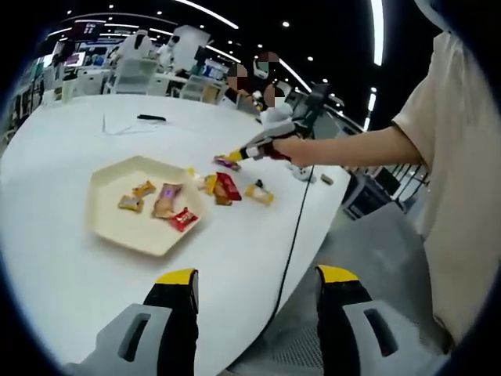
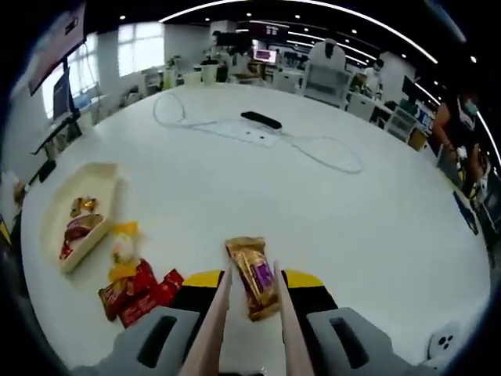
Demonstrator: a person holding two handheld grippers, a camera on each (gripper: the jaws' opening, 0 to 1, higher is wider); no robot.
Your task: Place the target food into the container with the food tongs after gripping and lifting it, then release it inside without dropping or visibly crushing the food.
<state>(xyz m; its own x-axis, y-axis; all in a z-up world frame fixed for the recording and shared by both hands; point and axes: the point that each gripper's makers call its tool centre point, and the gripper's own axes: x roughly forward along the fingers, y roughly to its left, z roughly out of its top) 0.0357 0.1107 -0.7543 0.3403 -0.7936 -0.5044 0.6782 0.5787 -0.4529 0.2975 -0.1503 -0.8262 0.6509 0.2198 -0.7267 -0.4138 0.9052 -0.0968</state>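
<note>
White and round, the tabletop (image 2: 337,211) spreads beneath us in a bright open office. We start at our right gripper (image 2: 252,301), whose tongs (image 2: 249,329) straddle a gold-and-purple wrapped snack (image 2: 254,276) lying flat on the tabletop; their arms sit close on either side of it, but we cannot tell whether they grip it yet. Just left lie red wrapped snacks (image 2: 137,291) and a yellow one (image 2: 125,251). Farther left sits the cream hexagonal tray (image 1: 106,223), already holding several snacks. Our left gripper (image 1: 254,294) hangs spread wide and empty at the table's edge. We judge lifting, carrying and releasing remain.
</note>
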